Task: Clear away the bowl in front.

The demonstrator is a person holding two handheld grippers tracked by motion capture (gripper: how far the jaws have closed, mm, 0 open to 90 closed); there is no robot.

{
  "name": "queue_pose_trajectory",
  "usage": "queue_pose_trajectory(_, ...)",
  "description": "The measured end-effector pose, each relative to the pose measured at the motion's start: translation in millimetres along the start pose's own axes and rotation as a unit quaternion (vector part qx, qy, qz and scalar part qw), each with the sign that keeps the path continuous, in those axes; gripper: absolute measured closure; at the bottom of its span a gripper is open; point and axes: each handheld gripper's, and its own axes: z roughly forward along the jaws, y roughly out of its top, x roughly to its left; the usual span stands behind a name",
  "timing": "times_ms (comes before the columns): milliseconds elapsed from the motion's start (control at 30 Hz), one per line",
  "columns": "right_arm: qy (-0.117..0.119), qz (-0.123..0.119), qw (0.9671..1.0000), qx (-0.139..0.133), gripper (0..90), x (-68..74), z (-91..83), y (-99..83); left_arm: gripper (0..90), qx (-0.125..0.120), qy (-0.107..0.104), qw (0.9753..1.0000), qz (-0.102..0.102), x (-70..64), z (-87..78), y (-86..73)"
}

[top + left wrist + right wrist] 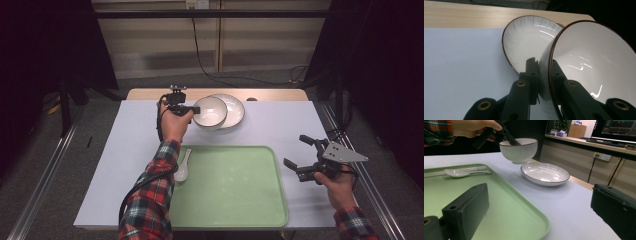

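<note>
White bowl (pixel 210 112) and white ribbed plate (pixel 234 109), both dark-rimmed; white spoon (pixel 182 167); pale green tray (pixel 235 187) at lower centre; lavender-grey table (pixel 135 135); black grippers; red, white and dark-green plaid sleeves (pixel 150 197)

Clamped between the matt black plastic jaws of the left gripper (pixel 541 75), the round white glazed ceramic bowl with a thin dark rim (pixel 596 57) shines glossily. Just beyond those jaws, the shallow white ribbed ceramic plate (pixel 529 37) gleams too. The pale lilac tabletop (pixel 461 62) looks smooth and matt, edged by light grained wood (pixel 461 15).
</note>
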Motion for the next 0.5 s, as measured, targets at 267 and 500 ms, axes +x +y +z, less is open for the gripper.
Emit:
queue_pose_trajectory(267, 0.001, -0.003, 1.0000, 0.001, 1.1, -0.1, 0.6, -0.1, 81.8, 0.016, -0.027, 0.9994, 0.017, -11.1, -18.5, -8.5)
queue_pose_trajectory(500, 0.000, -0.002, 1.0000, 0.001, 1.1, 0.4, 0.5, 0.2, 81.9, 0.039, -0.046, 0.9980, 0.018, -14.2, -30.1, -21.8)
